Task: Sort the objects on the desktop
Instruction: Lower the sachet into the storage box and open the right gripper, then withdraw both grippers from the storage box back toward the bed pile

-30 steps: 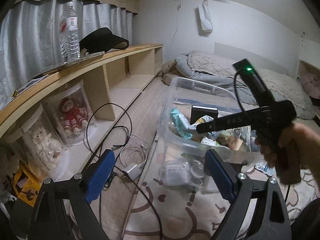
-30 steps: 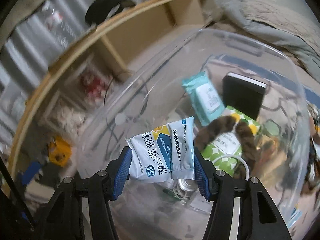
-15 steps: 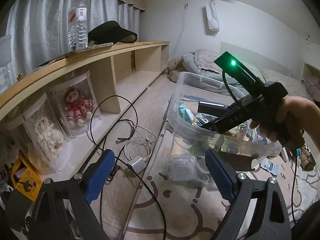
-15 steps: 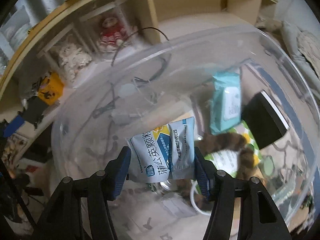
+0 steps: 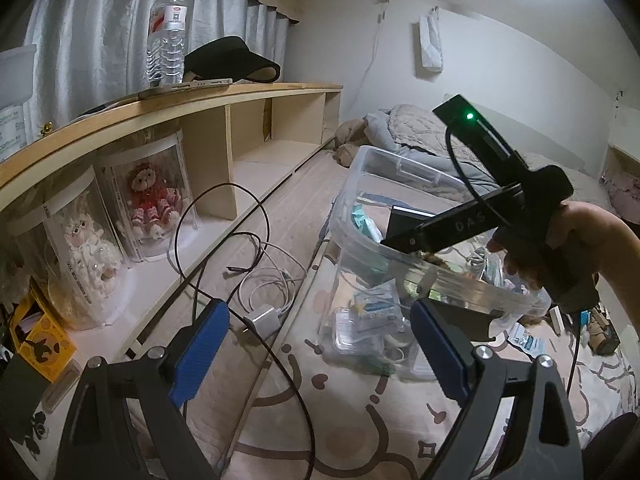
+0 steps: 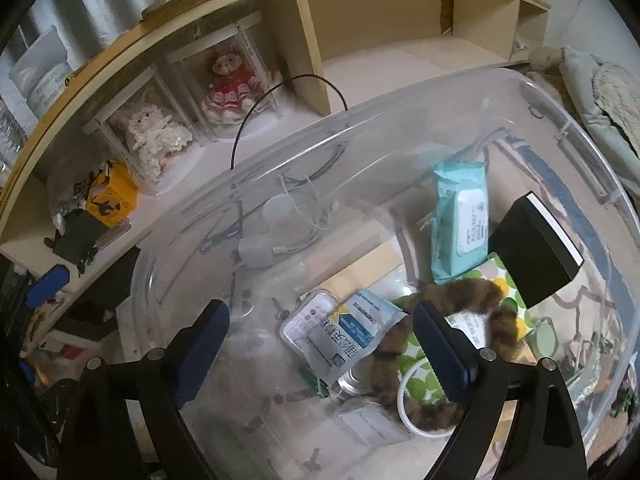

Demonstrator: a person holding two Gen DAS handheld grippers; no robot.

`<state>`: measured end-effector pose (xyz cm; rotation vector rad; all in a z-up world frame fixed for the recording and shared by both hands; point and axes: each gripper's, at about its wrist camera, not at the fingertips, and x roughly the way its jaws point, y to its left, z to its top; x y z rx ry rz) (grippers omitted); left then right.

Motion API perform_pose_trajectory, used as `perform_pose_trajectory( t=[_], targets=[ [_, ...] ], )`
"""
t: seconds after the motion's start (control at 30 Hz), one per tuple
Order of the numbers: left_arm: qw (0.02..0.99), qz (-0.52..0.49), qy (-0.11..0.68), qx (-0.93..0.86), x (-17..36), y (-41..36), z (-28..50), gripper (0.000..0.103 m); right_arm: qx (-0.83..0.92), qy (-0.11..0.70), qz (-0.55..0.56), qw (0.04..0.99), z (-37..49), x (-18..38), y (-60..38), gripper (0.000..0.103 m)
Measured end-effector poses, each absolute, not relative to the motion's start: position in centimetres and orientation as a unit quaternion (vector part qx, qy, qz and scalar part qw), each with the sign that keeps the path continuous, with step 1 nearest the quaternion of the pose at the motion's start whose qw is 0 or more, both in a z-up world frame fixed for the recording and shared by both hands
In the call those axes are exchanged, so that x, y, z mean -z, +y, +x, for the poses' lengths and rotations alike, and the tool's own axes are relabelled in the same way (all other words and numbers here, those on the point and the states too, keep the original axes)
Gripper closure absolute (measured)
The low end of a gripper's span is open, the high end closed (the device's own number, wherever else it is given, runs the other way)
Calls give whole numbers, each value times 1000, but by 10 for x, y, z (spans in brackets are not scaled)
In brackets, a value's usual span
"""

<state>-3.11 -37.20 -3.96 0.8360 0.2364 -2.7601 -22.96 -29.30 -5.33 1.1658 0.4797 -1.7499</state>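
Note:
A clear plastic storage bin [image 6: 400, 92] [image 5: 360, 248] sits on a patterned mat. Over it hangs my right gripper [image 6: 322, 350], pointing down into it, jaws opening with nothing between them. The blue-and-white sachet [image 6: 354, 334] lies loose on the bin's contents below the fingers. Beside it are a teal wipes pack [image 6: 460, 216], a black box [image 6: 536, 248] and a brown furry band [image 6: 460, 300]. My left gripper [image 5: 320, 348] stays open and empty in front of the bin. In the left wrist view a hand [image 5: 580, 240] holds the right gripper's body [image 5: 460, 224] above the bin.
A wooden shelf unit [image 5: 224, 140] runs along the left with two boxed dolls [image 5: 152, 200] under it, a water bottle [image 5: 168, 28] and black visor [image 5: 232, 60] on top. White charger and cables [image 5: 264, 292] lie on the floor left of the bin. Bedding [image 5: 420, 132] lies behind.
The right gripper's jaws spread and the sachet dropped from between them into the bin. The right wrist view rolled. The left gripper stayed open, its view shifting slightly.

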Motion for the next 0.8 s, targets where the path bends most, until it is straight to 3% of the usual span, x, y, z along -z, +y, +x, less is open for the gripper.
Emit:
perform_pose_trajectory(
  t=[0.7,0.8],
  targets=[
    [120,264,73,954,9,-334,-19,10,817,44,348,458,-202,-7,-189,8],
    [123,256,73,956,2,-325,-18,3,830,49,323,452,-189,-12,-170,2]
  ],
)
